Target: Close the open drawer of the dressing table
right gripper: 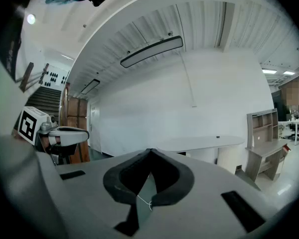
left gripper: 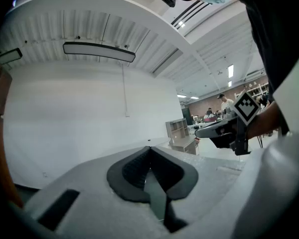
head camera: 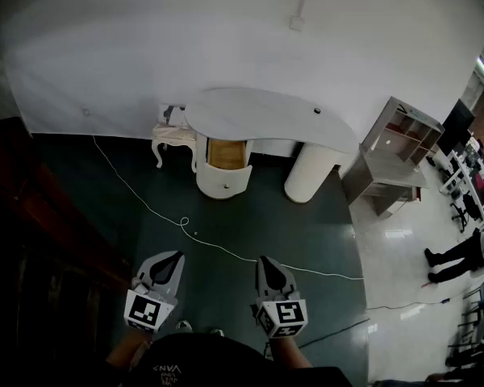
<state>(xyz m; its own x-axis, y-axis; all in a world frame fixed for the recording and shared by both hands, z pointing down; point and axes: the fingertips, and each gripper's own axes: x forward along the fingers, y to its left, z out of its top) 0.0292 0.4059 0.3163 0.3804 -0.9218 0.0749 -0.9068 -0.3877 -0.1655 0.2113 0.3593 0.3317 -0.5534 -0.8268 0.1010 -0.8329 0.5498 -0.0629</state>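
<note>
Against the white wall [head camera: 145, 39], curved dressing table [head camera: 262, 113]; rounded drawer [head camera: 225, 168] open.

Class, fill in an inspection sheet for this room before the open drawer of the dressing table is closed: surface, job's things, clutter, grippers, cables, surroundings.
Surface: dark green floor, bordered by pale tiled floor at the right.
Job's things: white kidney-shaped dressing table against the wall; its curved-front drawer is pulled out, wooden inside showing.
Clutter: small dark object on the tabletop, too small to identify.
Grippers: left gripper and right gripper both shut, empty, well short of the table.
Cables: thin white cable crosses the floor between grippers and table; black cable lower right.
Surroundings: cream curved-leg stool left of the table; grey shelf unit right; person's legs far right.
</note>
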